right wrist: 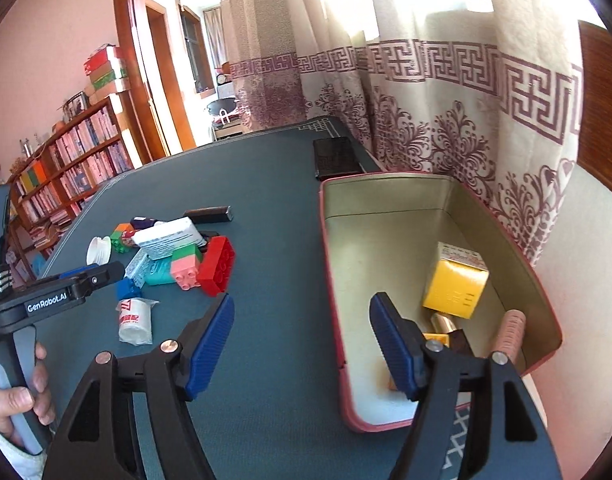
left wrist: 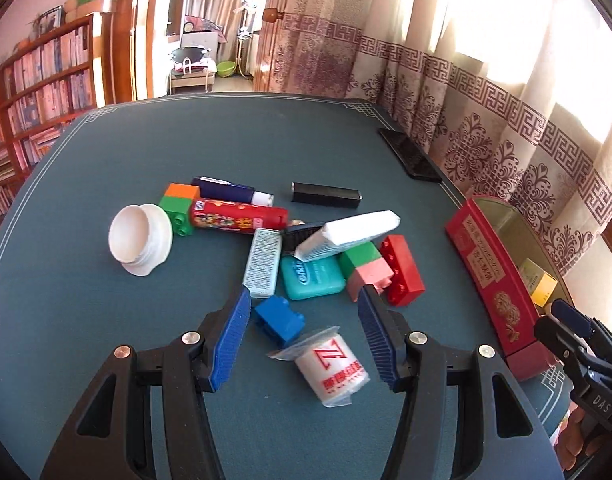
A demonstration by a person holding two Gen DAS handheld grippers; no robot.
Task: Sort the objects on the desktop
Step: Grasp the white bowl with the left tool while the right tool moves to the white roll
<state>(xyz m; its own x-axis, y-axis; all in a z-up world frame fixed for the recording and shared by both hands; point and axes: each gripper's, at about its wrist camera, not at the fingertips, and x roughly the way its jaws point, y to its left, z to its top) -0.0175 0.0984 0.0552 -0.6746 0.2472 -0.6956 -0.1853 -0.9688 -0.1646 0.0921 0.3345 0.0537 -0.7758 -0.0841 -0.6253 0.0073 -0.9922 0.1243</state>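
A pile of small items lies mid-table: a white cap [left wrist: 140, 238], a red tube [left wrist: 238, 220], a white box [left wrist: 346, 236], a teal floss case [left wrist: 312, 278] and a red brick [left wrist: 402, 270]. My left gripper [left wrist: 304, 296] is open just short of the pile. A blue brick [left wrist: 278, 320] and a wrapped white roll [left wrist: 334, 368] lie on the table between its fingers, untouched. My right gripper [right wrist: 302, 300] is open and empty, straddling the left wall of the red tin box [right wrist: 334, 280]. In the box lie a yellow carton [right wrist: 456, 284] and a pinkish ribbed cylinder [right wrist: 512, 332].
A black phone [left wrist: 410, 154] lies at the far right table edge by the curtain. A black bar [left wrist: 326, 195] lies behind the pile. A person's hand [right wrist: 22, 396] holds the left gripper's handle. A bookshelf [left wrist: 38, 80] stands beyond the table's left side.
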